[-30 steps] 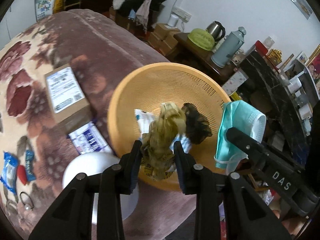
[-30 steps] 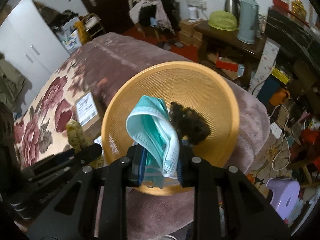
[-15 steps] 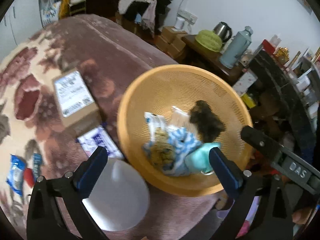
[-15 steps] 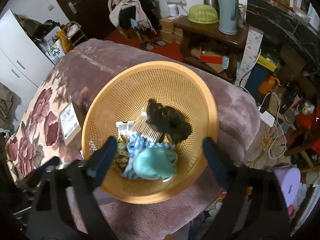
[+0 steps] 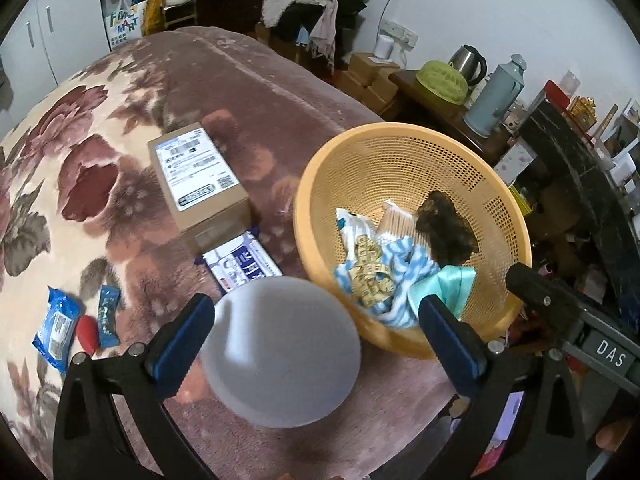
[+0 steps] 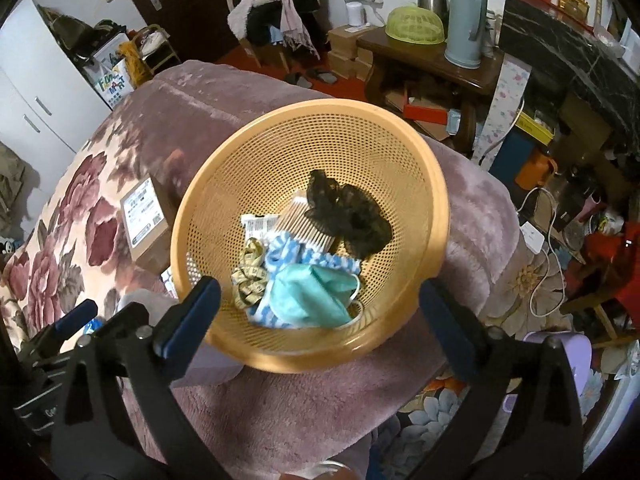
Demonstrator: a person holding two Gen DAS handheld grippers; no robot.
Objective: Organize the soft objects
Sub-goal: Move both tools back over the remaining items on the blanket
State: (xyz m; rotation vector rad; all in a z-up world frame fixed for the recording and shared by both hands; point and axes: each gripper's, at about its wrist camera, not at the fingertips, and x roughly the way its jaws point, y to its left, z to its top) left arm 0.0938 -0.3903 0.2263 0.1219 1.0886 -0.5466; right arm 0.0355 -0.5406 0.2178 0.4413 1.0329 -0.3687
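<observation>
Looking at it now, the drop-off step is basically done; the left gripper (image 5: 312,334) has its jaws spread wide with nothing in them, and the right gripper (image 6: 320,312) has just been opening its jaws, also empty. The yellow measuring tape (image 6: 250,276) and the teal face mask (image 6: 312,296) both lie in the orange basket (image 6: 424,168) on the bed (image 5: 240,80), on a blue striped cloth (image 6: 308,256) next to a dark fuzzy thing (image 6: 348,212). Left side hangs above a pale round object (image 5: 280,350) just beside the basket; I'd guess next is hunting for another soft item; the blue packets (image 5: 56,326) and cardboard box (image 5: 198,178) don't look soft, so pick carefully.
</observation>
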